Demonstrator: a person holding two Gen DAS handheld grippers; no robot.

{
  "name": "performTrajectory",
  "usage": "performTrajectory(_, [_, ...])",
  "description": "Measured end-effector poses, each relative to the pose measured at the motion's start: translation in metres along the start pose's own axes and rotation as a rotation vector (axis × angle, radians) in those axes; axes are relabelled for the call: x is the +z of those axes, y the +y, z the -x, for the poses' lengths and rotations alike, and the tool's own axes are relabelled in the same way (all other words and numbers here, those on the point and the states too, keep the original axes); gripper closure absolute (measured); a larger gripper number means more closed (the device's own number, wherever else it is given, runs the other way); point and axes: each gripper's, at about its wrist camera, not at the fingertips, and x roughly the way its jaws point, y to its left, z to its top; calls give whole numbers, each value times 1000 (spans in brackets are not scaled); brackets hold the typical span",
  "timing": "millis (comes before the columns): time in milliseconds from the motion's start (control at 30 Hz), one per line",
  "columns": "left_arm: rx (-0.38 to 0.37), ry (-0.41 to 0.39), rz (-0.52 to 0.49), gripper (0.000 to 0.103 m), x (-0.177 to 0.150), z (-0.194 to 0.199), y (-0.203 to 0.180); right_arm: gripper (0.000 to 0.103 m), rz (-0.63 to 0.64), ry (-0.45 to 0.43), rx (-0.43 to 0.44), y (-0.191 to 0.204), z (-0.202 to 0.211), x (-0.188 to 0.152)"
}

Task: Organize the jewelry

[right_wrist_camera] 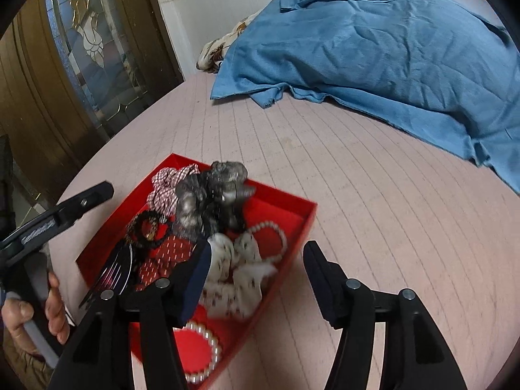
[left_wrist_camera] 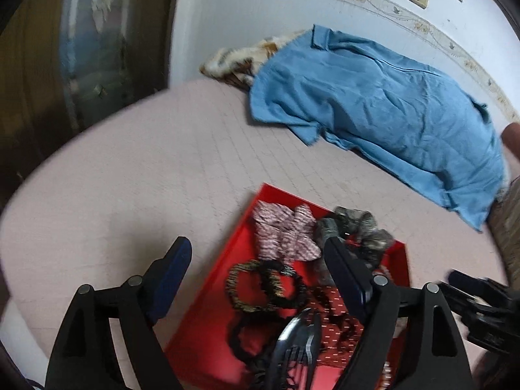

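Observation:
A red tray [left_wrist_camera: 224, 260] [right_wrist_camera: 302, 221] lies on the pink bed and holds hair pieces and jewelry: a red-checked scrunchie [left_wrist_camera: 282, 230] [right_wrist_camera: 165, 185], a grey scrunchie [left_wrist_camera: 360, 227] [right_wrist_camera: 211, 195], a black beaded bracelet [left_wrist_camera: 260, 286] [right_wrist_camera: 149, 227], a dark hair claw [left_wrist_camera: 292, 341] [right_wrist_camera: 110, 276], a white patterned scrunchie [right_wrist_camera: 234, 273] and pearl bracelets [right_wrist_camera: 208, 338]. My left gripper [left_wrist_camera: 256, 260] is open and empty above the tray's left part. My right gripper [right_wrist_camera: 256, 260] is open and empty over the tray's right edge.
A blue cloth [left_wrist_camera: 373, 107] [right_wrist_camera: 373, 48] covers a patterned blanket [left_wrist_camera: 234, 61] at the far side of the bed [left_wrist_camera: 130, 178]. A brown door with glass [right_wrist_camera: 81, 65] stands to the left. The left gripper also shows in the right wrist view [right_wrist_camera: 65, 211].

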Motion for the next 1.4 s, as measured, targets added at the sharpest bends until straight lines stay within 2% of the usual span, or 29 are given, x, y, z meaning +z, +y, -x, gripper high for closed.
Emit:
performTrajectory(167, [147,-132,-66,10,-8,32,-13,35,-15,-36,-6,-5,31,-23])
performTrajectory(233, [216,-204,-86,9,-12,54,-22,34,-23,-47,-7,-7,42,-32])
performTrajectory(333, [283,-266,-77,0,-19,83,-30,30,-40,-71,-12,-14,58,-46])
performTrajectory(367, [295,-287,-60,0,-23,95,-32,28,-49,-78,-13,-16,63,-50])
performTrajectory(433, [267,-307,-28,0,-28,118,-35,28,-70,-90,-10,-22,73,-58])
performTrajectory(533, [263,-354,-11,0,-29,148,-45,28,-96,-116,-17,-31,89,-68])
performTrajectory(733, [287,-473,-69,0,-34,207,-81,26,-125,-185,-55,-46,123,-86])
performTrajectory(900, [170,-503,-56,0,-48,230,-100,22,-135,-246,-76,-51,148,-94])
performTrajectory(1000, [126,-499,-20,0,-59,230,-105,18,-129,-283,-115,-51,161,-100])
performTrajectory(1100, [114,-423,-8,0,-70,220,-109,15,-130,-298,-143,-55,168,-106])
performTrajectory(1300, [171,-251,-100,0,-91,192,-120,14,-105,-286,-191,-54,167,-118])
performTrajectory(1400, [188,-207,-127,0,-99,183,-123,14,-82,-279,-191,-48,164,-122])
